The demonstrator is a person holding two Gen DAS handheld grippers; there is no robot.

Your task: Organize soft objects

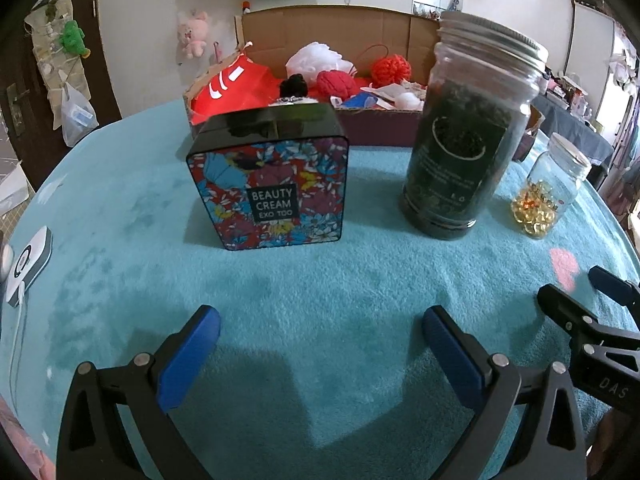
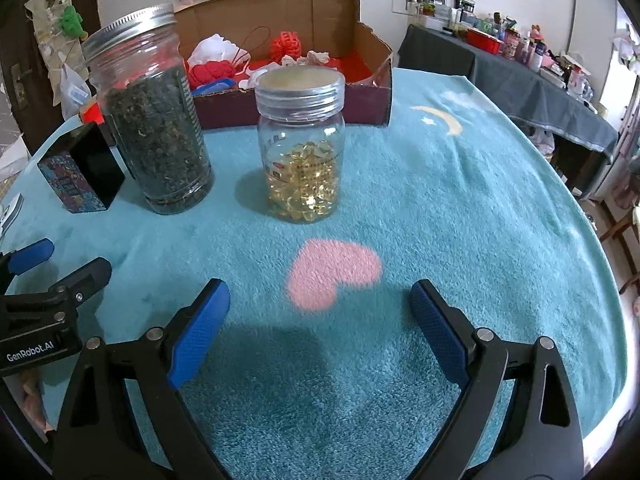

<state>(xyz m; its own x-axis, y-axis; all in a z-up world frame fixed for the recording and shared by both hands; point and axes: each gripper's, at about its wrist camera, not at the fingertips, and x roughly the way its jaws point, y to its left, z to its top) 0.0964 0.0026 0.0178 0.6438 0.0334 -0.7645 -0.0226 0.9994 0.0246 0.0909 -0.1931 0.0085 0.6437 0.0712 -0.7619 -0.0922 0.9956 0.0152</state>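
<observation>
A cardboard box (image 1: pixel 360 28) at the table's far side holds soft things: a white mesh puff (image 1: pixel 316 58), red yarn balls (image 1: pixel 390 67), a black pompom (image 1: pixel 294 84) and a red bag (image 1: pixel 236 88). The box also shows in the right wrist view (image 2: pixel 372 60). My left gripper (image 1: pixel 320 336) is open and empty, low over the teal blanket (image 1: pixel 120 208), in front of a floral tin (image 1: pixel 272 196). My right gripper (image 2: pixel 320 312) is open and empty, just behind a pink heart patch (image 2: pixel 332 272). Each gripper shows at the edge of the other's view.
A tall jar of dark dried leaves (image 1: pixel 460 152) and a small jar of yellow capsules (image 2: pixel 302 152) stand between the grippers and the box. A white device (image 1: pixel 28 264) lies at the left edge. A cluttered side table (image 2: pixel 520 64) stands at the right.
</observation>
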